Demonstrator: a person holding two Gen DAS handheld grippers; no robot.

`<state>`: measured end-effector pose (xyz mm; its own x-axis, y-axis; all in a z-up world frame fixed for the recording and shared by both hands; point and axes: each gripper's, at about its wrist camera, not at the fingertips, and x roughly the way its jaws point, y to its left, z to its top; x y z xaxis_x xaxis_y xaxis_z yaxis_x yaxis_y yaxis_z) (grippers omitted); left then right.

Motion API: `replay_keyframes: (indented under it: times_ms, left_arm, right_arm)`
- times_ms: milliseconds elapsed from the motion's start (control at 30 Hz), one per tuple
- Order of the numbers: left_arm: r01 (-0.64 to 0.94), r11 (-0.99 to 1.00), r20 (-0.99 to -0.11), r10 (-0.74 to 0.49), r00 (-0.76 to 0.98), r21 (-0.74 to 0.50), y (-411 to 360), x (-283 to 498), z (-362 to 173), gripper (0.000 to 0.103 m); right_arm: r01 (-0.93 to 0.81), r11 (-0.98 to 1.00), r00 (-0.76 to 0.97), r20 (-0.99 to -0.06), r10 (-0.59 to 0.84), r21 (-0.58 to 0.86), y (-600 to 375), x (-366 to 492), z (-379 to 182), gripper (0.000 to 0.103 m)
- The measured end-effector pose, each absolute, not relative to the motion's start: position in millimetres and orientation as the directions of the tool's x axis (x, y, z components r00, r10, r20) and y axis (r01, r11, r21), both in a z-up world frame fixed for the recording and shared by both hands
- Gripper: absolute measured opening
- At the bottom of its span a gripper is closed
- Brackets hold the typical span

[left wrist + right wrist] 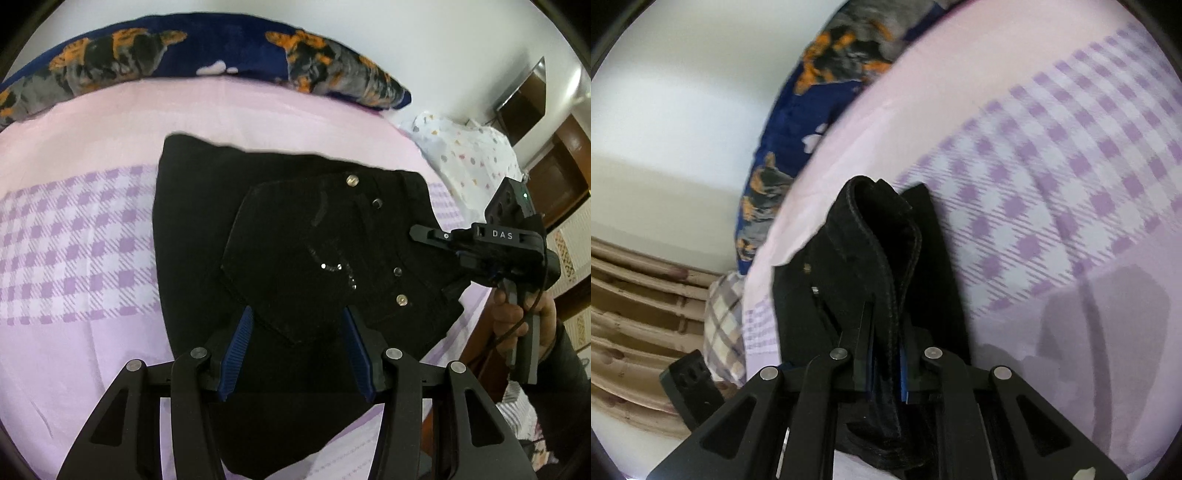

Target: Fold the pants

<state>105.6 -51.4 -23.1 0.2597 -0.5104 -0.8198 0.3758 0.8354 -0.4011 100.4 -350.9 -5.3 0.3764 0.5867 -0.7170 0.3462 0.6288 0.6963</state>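
- While the black pants [295,236] lie folded on the bed [92,122], back pocket and metal rivets facing up, the left gripper [299,343] hovers over their near edge; its jaws stand wide, blue pads on either side of the pocket's lower tip, with no cloth pinched between them
- At the right side of the pants, the right gripper [886,365] has its jaws drawn narrow and clamped on a thick stitched band of the fabric; the band rises from between the pads as a curled, raised fold, while the rest of the garment rests on the bed
- From the left wrist view, the right gripper [480,251] shows at the pants' right edge, lettered "DAS", with the person's right hand [524,314] wrapped round its handle
- Under the pants the sheet [1071,166] is pale pink with a band of purple check; a dark blue blanket [221,48] with orange and grey print lies along the far edge of the bed
- Beyond the bed's right corner sits a white pillow [465,151] with small coloured spots
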Motion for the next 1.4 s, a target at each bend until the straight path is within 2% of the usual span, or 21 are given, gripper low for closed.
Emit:
replay_keyframes:
  times_ms: [33,100,367,467,567,700,867,1033,1400]
  left_arm:
    - [0.383,0.837,-0.825,-0.503,0.258,-0.391,-53,104,-27,0.050]
    - [0.387,0.841,-0.830,-0.493,0.260,-0.378,-55,104,-30,0.050]
    - [0.372,0.836,-0.824,-0.508,0.250,-0.403,-51,102,-27,0.050]
    - [0.385,0.828,-0.822,-0.516,0.240,-0.408,-47,91,-24,0.050]
    - [0.399,0.825,-0.826,-0.513,0.232,-0.400,-47,80,-23,0.050]
    - [0.414,0.823,-0.830,-0.508,0.228,-0.390,-46,74,-20,0.050]
    - [0.432,0.816,-0.830,-0.511,0.225,-0.385,-48,66,-13,0.050]
    - [0.454,0.828,-0.863,-0.459,0.209,-0.330,-54,58,-22,0.050]
    - [0.471,0.845,-0.885,-0.399,0.241,-0.253,-65,57,-19,0.050]
  right_arm:
    - [0.358,0.618,0.376,-0.714,0.591,0.700,-353,98,-10,0.013]
    - [0.363,0.619,0.375,-0.718,0.587,0.696,-351,98,-8,0.025]
    - [0.331,0.693,0.372,-0.763,0.528,0.640,-350,75,27,0.027]
    - [0.328,0.686,0.366,-0.757,0.542,0.650,-349,60,34,0.027]
    - [0.315,0.720,0.356,-0.780,0.515,0.619,-342,52,38,0.015]
    - [0.292,0.764,0.385,-0.802,0.457,0.576,-334,50,51,0.010]
    - [0.269,0.777,0.422,-0.794,0.436,0.570,-333,41,72,0.009]
    - [0.311,0.797,0.356,-0.841,0.407,0.517,-331,30,46,0.009]
    - [0.319,0.792,0.348,-0.842,0.412,0.520,-331,31,40,0.010]
